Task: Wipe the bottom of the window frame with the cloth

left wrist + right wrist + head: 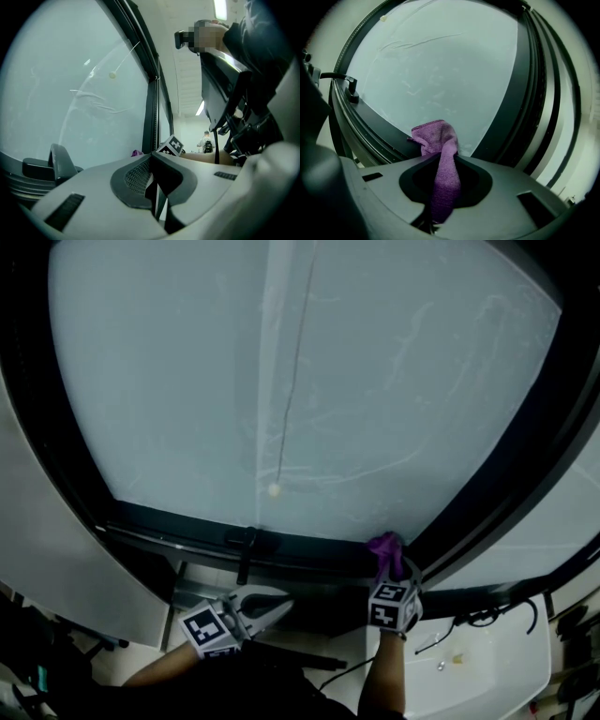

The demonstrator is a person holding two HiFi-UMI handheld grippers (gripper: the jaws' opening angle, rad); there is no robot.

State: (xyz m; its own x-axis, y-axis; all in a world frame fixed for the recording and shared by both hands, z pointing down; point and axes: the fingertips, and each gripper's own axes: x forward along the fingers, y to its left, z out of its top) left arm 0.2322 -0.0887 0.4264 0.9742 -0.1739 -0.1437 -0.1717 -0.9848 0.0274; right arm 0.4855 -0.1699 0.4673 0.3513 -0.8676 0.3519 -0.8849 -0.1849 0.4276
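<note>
A purple cloth (385, 546) is pressed against the dark bottom rail of the window frame (309, 547), close to its right corner. My right gripper (392, 570) is shut on it. In the right gripper view the cloth (440, 140) runs up between the jaws of the right gripper (443, 161) and bunches against the rail (389, 129) below the frosted glass. My left gripper (281, 607) hangs lower left, apart from the frame, jaws together and holding nothing. The left gripper (152, 161) looks along the window toward the cloth (136, 153).
A black window handle (246, 554) sticks out of the bottom rail left of the cloth. A cord with a small bead (274, 489) hangs over the glass. A white surface (487, 662) with black cables (487, 615) lies at lower right. A person (206, 140) stands far off.
</note>
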